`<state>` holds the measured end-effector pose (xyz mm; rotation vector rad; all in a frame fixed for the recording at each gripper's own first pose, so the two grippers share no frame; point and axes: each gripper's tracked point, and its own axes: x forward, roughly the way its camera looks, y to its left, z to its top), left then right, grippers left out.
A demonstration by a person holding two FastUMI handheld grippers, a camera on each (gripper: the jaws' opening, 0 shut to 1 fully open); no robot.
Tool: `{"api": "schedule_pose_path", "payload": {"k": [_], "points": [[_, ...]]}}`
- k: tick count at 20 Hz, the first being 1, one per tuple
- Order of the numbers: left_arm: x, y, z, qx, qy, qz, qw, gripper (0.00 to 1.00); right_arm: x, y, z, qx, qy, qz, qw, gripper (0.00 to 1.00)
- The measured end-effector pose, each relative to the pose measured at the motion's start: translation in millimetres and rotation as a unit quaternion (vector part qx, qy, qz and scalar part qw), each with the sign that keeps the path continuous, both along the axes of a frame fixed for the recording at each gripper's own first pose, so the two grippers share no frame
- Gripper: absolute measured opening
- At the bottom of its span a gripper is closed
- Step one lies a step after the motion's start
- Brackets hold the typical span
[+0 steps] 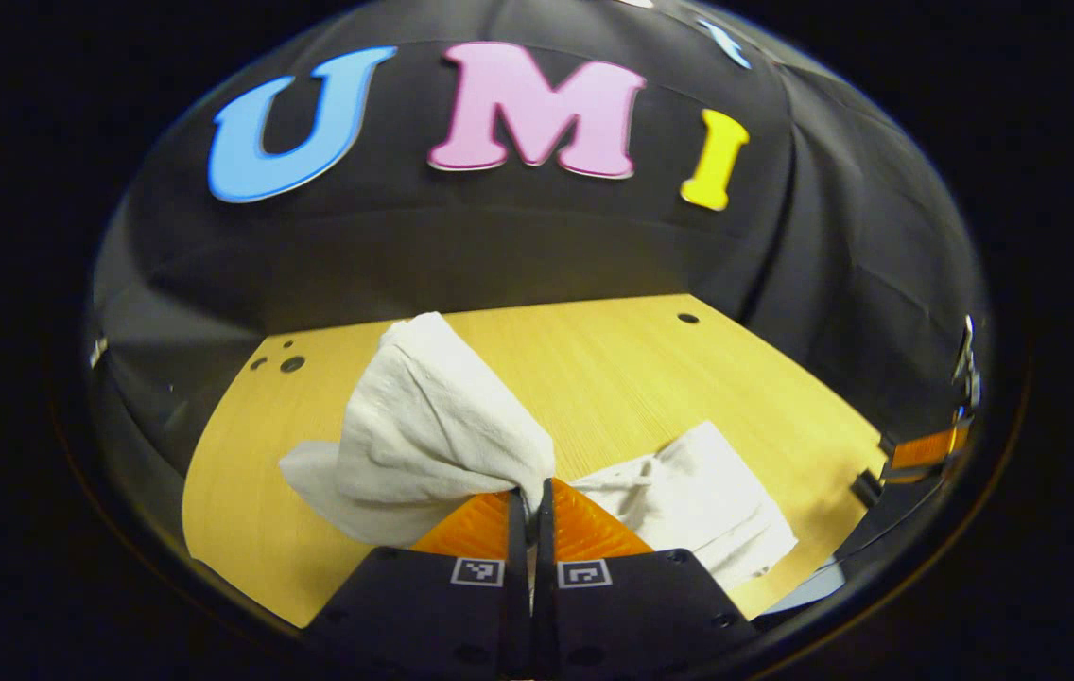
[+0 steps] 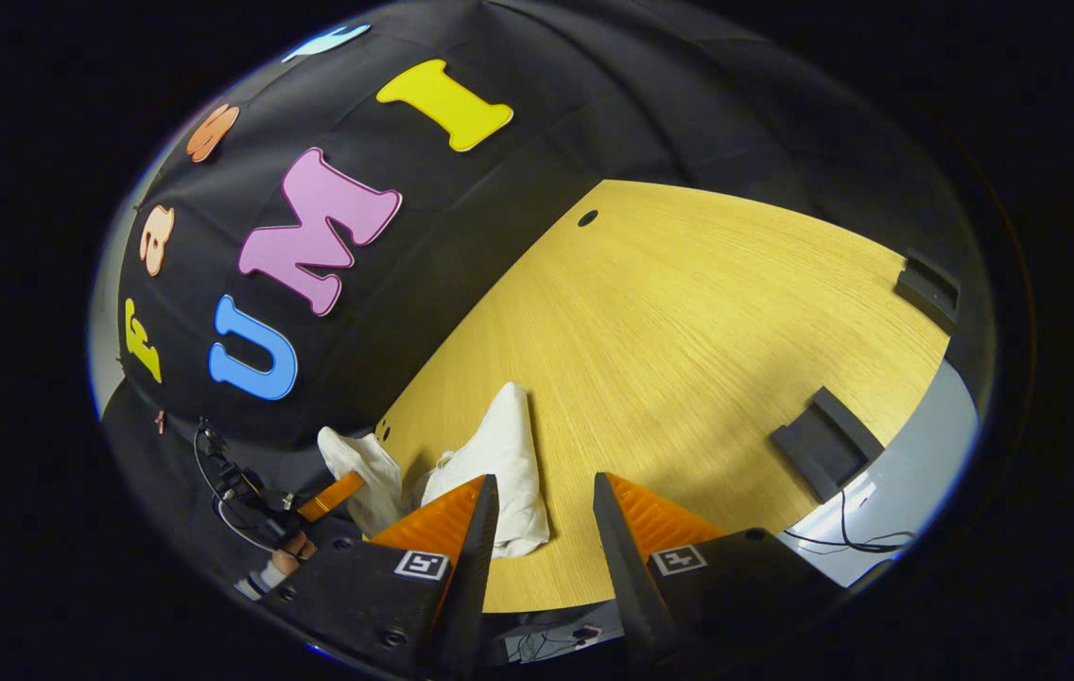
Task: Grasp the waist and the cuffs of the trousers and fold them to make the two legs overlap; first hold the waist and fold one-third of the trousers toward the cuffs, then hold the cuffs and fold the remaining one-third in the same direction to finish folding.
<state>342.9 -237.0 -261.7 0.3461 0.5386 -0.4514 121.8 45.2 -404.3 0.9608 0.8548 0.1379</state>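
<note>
The white trousers lie bunched on the wooden table. My left gripper is shut on a fold of the cloth and holds it raised off the table. The drawstring waist part rests flat to the right of the fingers. In the right gripper view the trousers lie just ahead of and left of my right gripper, which is open with nothing between its fingers, over the table's near edge. The left gripper shows farther left, with cloth hanging at it and a hand behind.
Two black brackets sit along the table's right edge. Small holes mark the far corners. Bare wood stretches ahead of the right gripper. The right gripper sits at the table's right edge in the left gripper view.
</note>
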Motion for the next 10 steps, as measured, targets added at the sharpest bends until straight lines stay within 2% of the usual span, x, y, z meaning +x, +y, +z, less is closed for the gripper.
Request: {"api": "schedule_pose_path", "payload": {"k": [2, 4, 5, 8, 9, 10], "points": [[-10, -19, -9, 0.050, -0.018, -0.056, 0.997, 0.06, -4, -12, -2, -0.003, 0.005, -0.012, 1.000, 0.63], [-23, -34, -22, 0.101, -0.034, -0.114, 0.988, 0.06, -7, -22, -4, -0.002, 0.011, -0.025, 1.000, 0.63], [-31, -40, -32, 0.122, -0.036, -0.141, 0.982, 0.06, -8, -25, -5, -0.001, 0.013, -0.030, 0.999, 0.53], [-57, -53, -60, 0.181, -0.040, -0.212, 0.960, 0.06, -9, -33, -7, -0.002, 0.019, -0.043, 0.999, 0.53], [-65, -54, -71, 0.204, -0.040, -0.233, 0.950, 0.06, -10, -38, -10, -0.003, 0.021, -0.047, 0.999, 0.63], [-69, -53, -82, 0.229, -0.043, -0.250, 0.940, 0.06, -10, -41, -11, -0.003, 0.024, -0.051, 0.998, 0.53]]}}
